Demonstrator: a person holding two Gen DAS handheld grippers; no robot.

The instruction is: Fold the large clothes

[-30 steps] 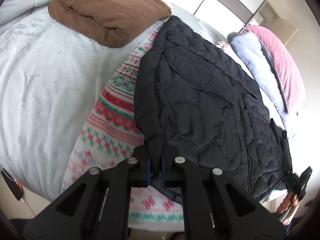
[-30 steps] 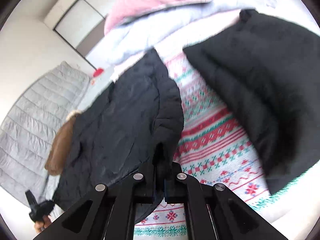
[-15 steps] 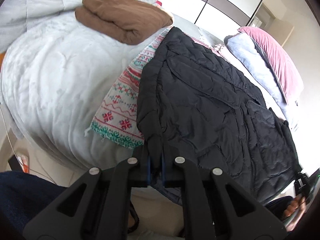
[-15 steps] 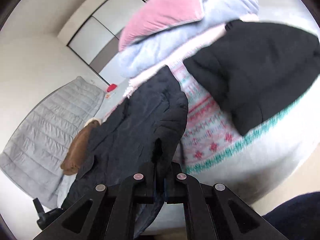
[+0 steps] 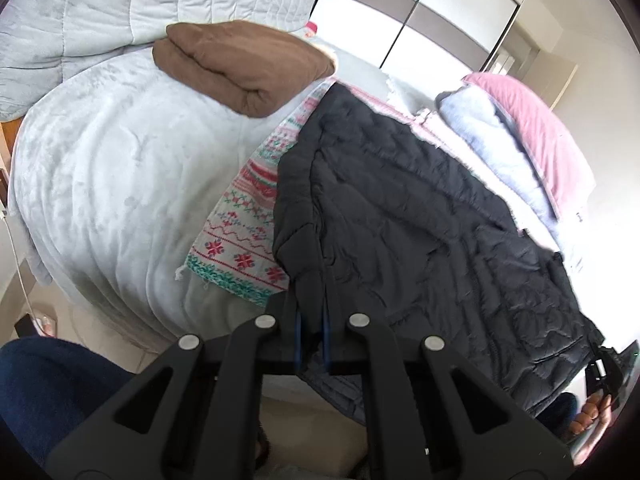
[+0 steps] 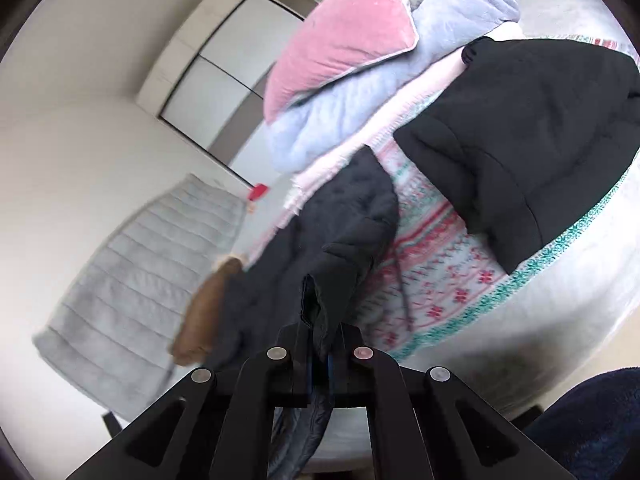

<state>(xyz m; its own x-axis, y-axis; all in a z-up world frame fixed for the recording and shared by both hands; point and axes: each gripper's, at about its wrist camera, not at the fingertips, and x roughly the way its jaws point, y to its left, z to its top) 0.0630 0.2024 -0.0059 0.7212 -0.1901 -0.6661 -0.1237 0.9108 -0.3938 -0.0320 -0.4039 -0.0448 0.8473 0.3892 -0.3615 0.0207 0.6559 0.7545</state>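
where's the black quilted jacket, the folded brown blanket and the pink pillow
black quilted jacket [image 5: 420, 220], left wrist view, middle of its quilted front
folded brown blanket [image 5: 240, 62], left wrist view, top face of the fold
pink pillow [image 6: 340, 40], right wrist view, centre of its velvety face

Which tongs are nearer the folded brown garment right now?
Left. The left tongs grip the quilted black jacket's edge on the side where the brown garment lies; the right tongs hold the jacket's opposite edge.
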